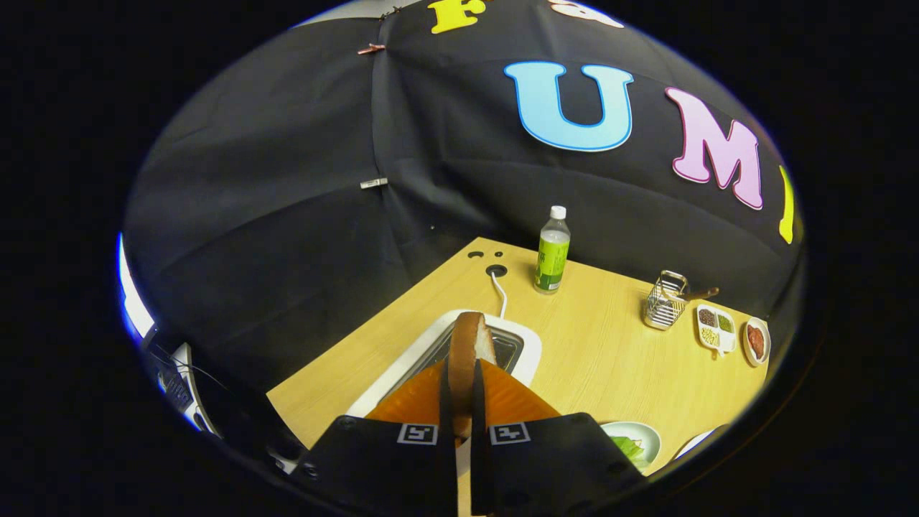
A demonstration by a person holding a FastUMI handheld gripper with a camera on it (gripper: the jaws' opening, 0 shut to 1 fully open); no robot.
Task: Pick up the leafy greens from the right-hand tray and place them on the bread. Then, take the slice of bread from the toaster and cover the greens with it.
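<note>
Bread slice (470, 343) stands on edge at lower centre of the frame, pinched between the two fingers of the gripper (463, 402); the jaws are nearly closed, both fingers pressing on the slice's flat faces, with its crust rising above the fingertips. Directly beneath and behind the slice sits the white toaster (518, 339), its slot open; whether the slice's lower edge is clear of the slot cannot be told. A white cord (498, 293) runs from the toaster's far end to a round grommet hole (495, 271) in the wooden table (596, 345).

Lower right of the frame, just beside the gripper body, a white plate (644, 434) holds leafy greens (627, 446).

Centre of the frame, a clear bottle (552, 251) with a green label stands upright near the table's far edge. Right of the frame, a wire basket (664, 301) stands beside a divided white dish (716, 327) of grains and a small bowl (756, 340) with reddish contents.
</note>
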